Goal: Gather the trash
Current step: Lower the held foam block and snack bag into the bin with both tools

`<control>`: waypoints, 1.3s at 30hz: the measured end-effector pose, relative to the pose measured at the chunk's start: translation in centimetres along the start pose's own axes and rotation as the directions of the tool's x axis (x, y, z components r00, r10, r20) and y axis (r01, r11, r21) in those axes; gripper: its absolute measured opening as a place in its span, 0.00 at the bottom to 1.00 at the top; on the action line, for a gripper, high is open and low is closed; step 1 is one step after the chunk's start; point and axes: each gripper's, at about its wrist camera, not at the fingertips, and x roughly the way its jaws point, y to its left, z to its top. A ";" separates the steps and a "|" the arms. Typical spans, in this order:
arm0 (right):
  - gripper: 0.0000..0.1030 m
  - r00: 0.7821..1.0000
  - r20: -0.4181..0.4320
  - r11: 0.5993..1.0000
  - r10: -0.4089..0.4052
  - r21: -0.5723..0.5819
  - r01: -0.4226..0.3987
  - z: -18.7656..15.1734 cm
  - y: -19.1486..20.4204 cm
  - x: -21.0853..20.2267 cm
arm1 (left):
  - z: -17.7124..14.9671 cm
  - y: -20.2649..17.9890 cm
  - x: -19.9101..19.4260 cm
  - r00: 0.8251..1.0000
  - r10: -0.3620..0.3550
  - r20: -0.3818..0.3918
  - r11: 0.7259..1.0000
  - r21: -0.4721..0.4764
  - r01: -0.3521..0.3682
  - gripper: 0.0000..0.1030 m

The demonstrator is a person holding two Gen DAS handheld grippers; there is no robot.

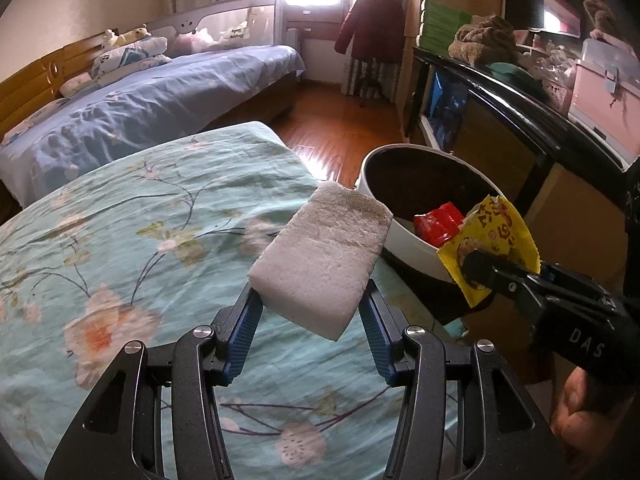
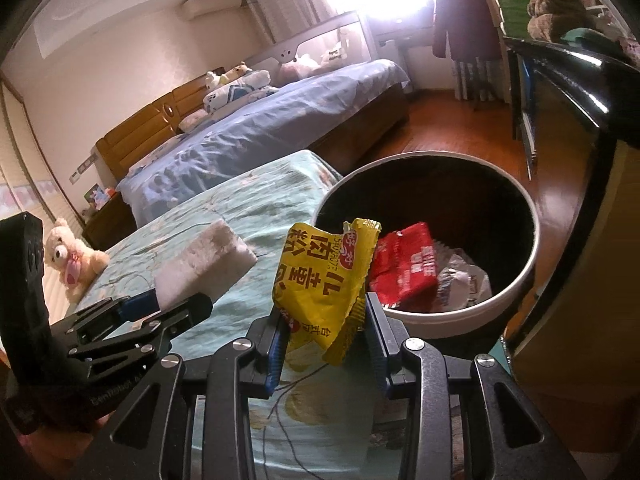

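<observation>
My left gripper is shut on a white foam block and holds it above the floral bed cover, just left of the bin; the block also shows in the right wrist view. My right gripper is shut on a yellow snack wrapper, held at the near rim of the round white trash bin. In the left wrist view the wrapper sits over the bin's right rim. A red wrapper and a silver one lie inside the bin.
The bin stands at the corner of a bed with a teal floral cover. A dark cabinet rises close on the right. A second bed with a blue sheet lies behind. A teddy bear sits at the left. Wooden floor lies beyond.
</observation>
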 end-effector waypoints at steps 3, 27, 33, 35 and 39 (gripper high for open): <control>0.35 1.000 0.004 1.000 -0.010 0.008 0.010 0.1 -0.5 -0.2 | 0.1 -0.4 0.1 1.000 -0.006 0.000 1.000 0.007 0.006 0.48; 0.35 0.997 0.025 0.995 -0.078 0.066 0.077 1.4 -4.0 -0.4 | 2.0 -2.9 1.0 0.999 -0.033 0.010 0.998 0.044 0.032 0.48; 0.35 0.995 0.029 0.993 -0.092 0.071 0.090 1.9 -4.6 -0.2 | 2.5 -3.4 1.2 0.999 -0.037 0.011 0.998 0.055 0.037 0.48; 0.35 0.995 0.029 0.993 -0.095 0.073 0.093 2.0 -4.8 -0.1 | 2.7 -3.6 1.3 0.999 -0.038 0.011 0.998 0.059 0.037 0.48; 0.35 0.994 0.030 0.993 -0.100 0.073 0.098 2.2 -5.1 0.0 | 2.9 -3.9 1.5 0.999 -0.038 0.012 0.997 0.064 0.037 0.48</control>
